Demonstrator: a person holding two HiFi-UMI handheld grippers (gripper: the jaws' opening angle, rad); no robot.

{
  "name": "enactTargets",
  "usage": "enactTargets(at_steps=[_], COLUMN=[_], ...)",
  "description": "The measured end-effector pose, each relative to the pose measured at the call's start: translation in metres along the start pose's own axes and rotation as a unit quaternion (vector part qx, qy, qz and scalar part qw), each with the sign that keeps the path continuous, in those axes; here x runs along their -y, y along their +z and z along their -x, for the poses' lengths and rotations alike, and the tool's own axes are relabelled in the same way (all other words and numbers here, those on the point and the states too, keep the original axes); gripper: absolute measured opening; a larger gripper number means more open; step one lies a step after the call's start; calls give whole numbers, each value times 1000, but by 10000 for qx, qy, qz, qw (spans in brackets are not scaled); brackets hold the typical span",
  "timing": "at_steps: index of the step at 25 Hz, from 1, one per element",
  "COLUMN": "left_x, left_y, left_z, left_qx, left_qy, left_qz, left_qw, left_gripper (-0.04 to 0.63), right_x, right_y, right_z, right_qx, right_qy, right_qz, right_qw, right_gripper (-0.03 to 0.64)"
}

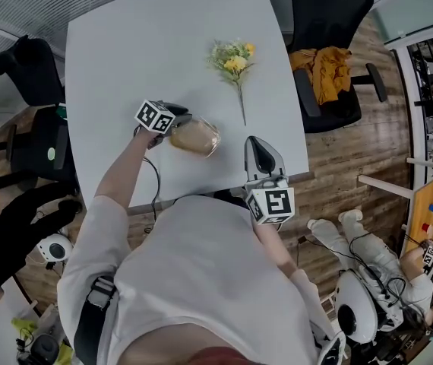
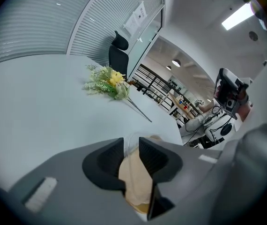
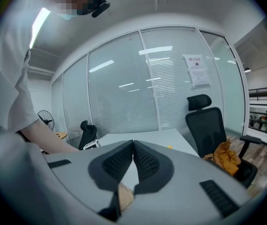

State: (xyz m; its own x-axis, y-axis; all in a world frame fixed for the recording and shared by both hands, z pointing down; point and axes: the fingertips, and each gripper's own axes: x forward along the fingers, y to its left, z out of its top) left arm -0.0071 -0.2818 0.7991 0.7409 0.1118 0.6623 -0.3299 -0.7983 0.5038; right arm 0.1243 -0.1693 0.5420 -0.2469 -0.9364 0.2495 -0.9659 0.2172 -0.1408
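The left hand-held gripper is pinching the rim of a clear glass, with one jaw inside the wall and one outside; the left gripper view shows the glass clamped between the dark pads with something beige inside it. The glass is tipped well over, its mouth toward that gripper, above the near part of the white counter. I cannot tell whether it touches the surface. The right hand-held gripper hovers just beside the glass on its right, over the counter's near edge. Its jaws are pressed together at the tips with nothing between them, as the right gripper view shows. A small bunch of yellow flowers lies flat farther back on the counter, apart from the glass, its stem pointing toward the near edge. An orange cloth is heaped on the black chair to the right of the counter.
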Motion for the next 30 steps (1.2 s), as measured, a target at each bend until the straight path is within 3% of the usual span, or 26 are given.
enactTargets(at_steps=[11, 17, 30], left_x=[23, 45, 90], left_y=[6, 10, 14], left_z=[21, 33, 53], left_qx=[344, 504, 706], left_qy=[-26, -14, 143], left_qz=[-85, -271, -684], left_qw=[9994, 9984, 9951], left_gripper=[86, 54, 52], right_x=[-10, -15, -19], right_y=[6, 11, 19], right_z=[16, 30, 49], right_qx=[247, 425, 671], right_qy=[73, 104, 247], right_qz=[-33, 20, 11], right_qw=[9997, 9990, 9974], right_gripper=[8, 8, 8])
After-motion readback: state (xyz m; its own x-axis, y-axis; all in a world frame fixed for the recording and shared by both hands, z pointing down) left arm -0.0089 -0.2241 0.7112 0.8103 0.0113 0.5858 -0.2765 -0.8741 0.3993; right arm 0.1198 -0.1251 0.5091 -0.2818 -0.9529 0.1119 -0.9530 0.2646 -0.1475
